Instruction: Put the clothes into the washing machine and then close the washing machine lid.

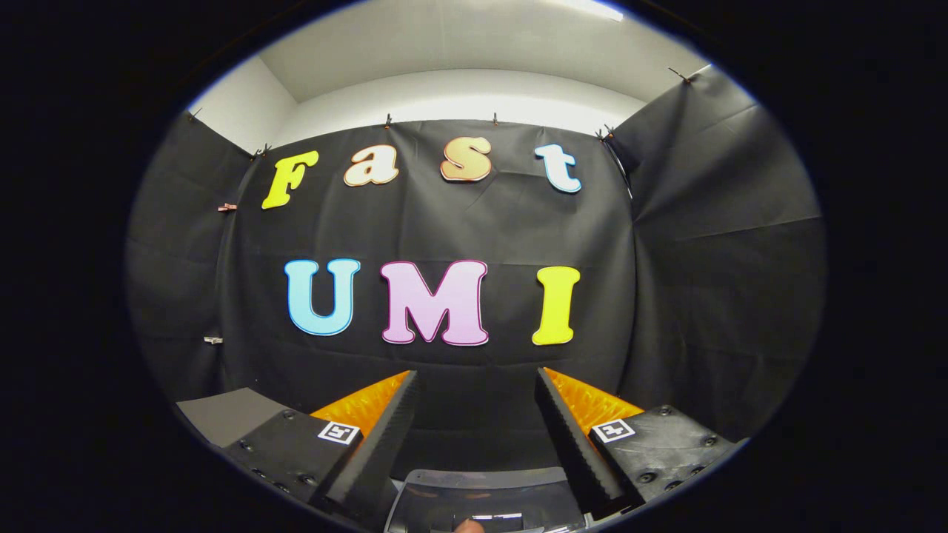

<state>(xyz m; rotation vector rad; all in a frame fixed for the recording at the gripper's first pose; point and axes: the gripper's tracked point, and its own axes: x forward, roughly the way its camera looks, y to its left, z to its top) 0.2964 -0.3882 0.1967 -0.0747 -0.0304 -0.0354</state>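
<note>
Claw (474,414) sitting wide apart, gripping nothing, facing the booth wall.

Below and between the fingers a smoky translucent panel (485,492) is peeking in, maybe the washer's lid, can't say whether it's up or down. Not seeing any clothes, so it's looking like either the very start or all finished.

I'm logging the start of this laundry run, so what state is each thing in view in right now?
gripper: open, its fingers spread wide with nothing between them, held level and facing the booth wall.
dark glossy panel: low between the fingers, only partly in view; whether it is the washing machine lid, and whether open or shut, cannot be told.
grey surface: beside the gripper, bare where it shows.
</note>
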